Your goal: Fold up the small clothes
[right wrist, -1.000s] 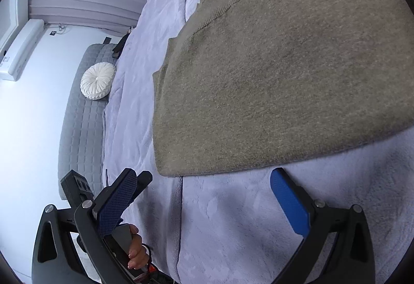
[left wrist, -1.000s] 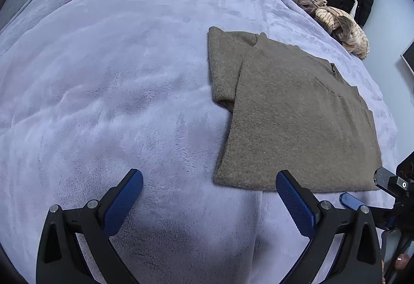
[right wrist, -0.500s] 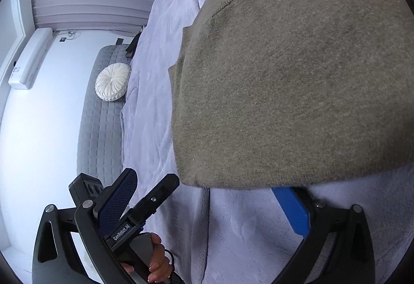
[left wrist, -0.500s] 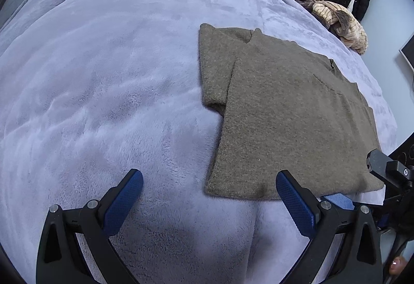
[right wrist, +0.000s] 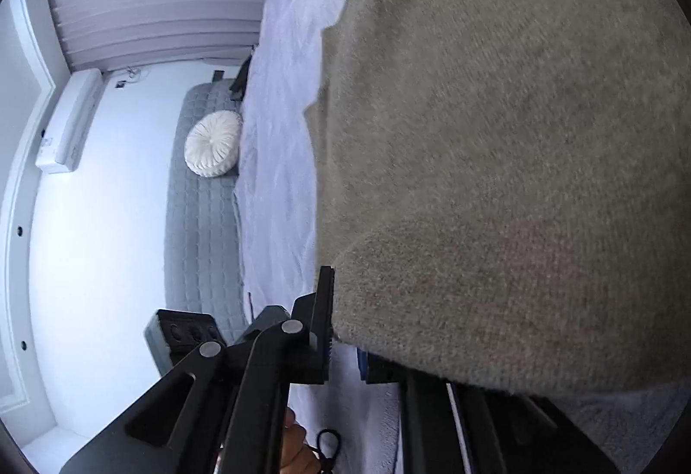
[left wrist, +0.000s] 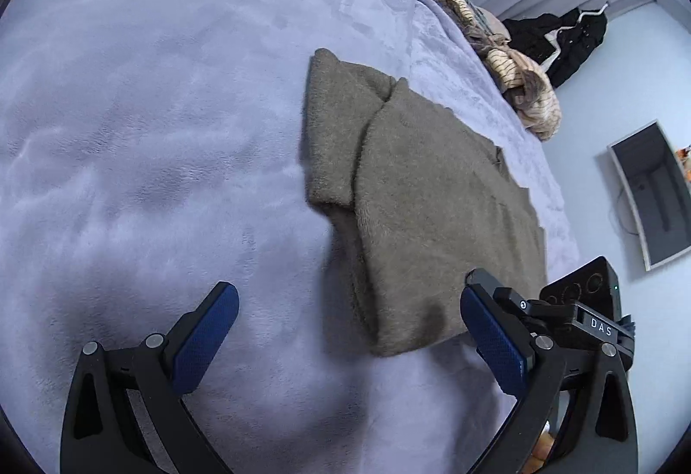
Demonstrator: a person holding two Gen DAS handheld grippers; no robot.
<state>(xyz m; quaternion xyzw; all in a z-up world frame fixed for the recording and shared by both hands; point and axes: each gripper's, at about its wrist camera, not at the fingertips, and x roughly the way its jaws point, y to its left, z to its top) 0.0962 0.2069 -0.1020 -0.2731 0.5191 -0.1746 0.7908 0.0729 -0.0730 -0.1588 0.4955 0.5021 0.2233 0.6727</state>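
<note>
The left gripper hung wide apart above the lavender blanket, its blue pads touching nothing; the near corner of the olive sweater lay between them, slightly farther out. The right gripper had its jaws drawn narrow on the sweater's near hem, the fabric draping over the far-side finger and hiding its pad, so the pinch itself showed only in part. In the left wrist view the right gripper's black body sat just beside the left one's right finger, at the sweater's near right corner.

The sweater lay flat on the blanket, partly folded, with a sleeve doubled back along its left edge. To its left the blanket spread broad and bare of other things; to its right the bed edge ran close.

Farther off, a heap of striped clothes sat at the bed's far right edge, with a black jacket hanging beyond it. A round white cushion rested on the grey quilted headboard.
</note>
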